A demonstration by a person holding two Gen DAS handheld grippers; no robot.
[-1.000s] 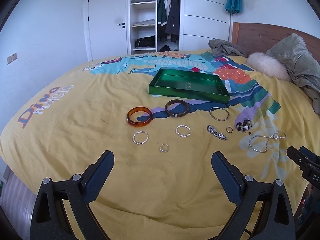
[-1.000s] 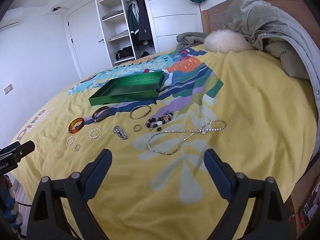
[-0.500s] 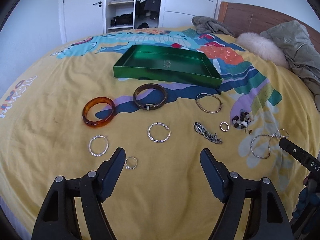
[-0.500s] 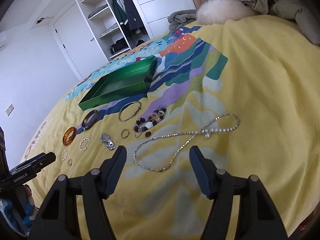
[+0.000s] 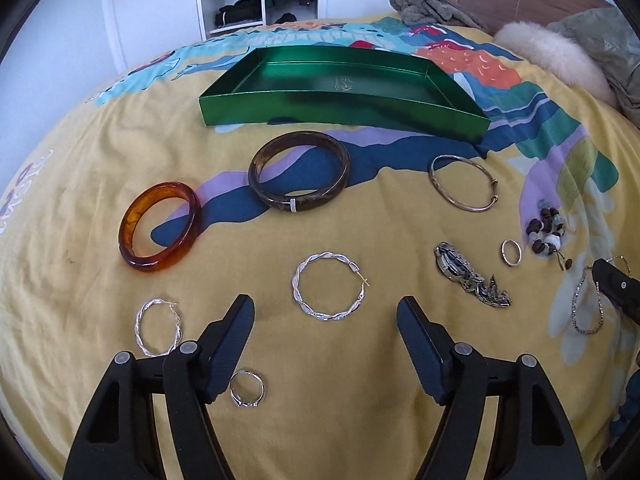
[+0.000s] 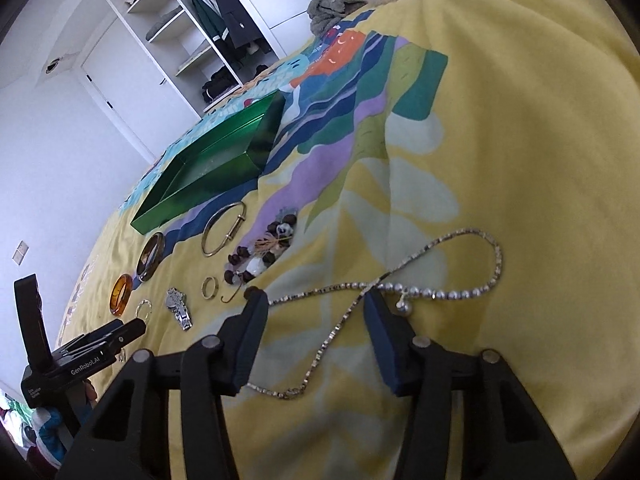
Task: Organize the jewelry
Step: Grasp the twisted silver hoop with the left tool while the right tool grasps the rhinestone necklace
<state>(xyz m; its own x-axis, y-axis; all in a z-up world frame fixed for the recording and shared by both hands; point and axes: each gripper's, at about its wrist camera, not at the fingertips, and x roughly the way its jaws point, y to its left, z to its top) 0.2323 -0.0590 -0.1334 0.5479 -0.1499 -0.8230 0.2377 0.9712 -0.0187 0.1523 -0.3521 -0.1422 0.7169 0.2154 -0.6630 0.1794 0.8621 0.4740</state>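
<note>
step: first pick-ups | left gripper parted, empty, over twisted hoop | right gripper closing astride necklace, not gripping | next: pinch, carry to green tray

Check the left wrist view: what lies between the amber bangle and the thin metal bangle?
The dark brown bangle lies between the amber bangle and thin metal bangle, in the left wrist view.
</note>
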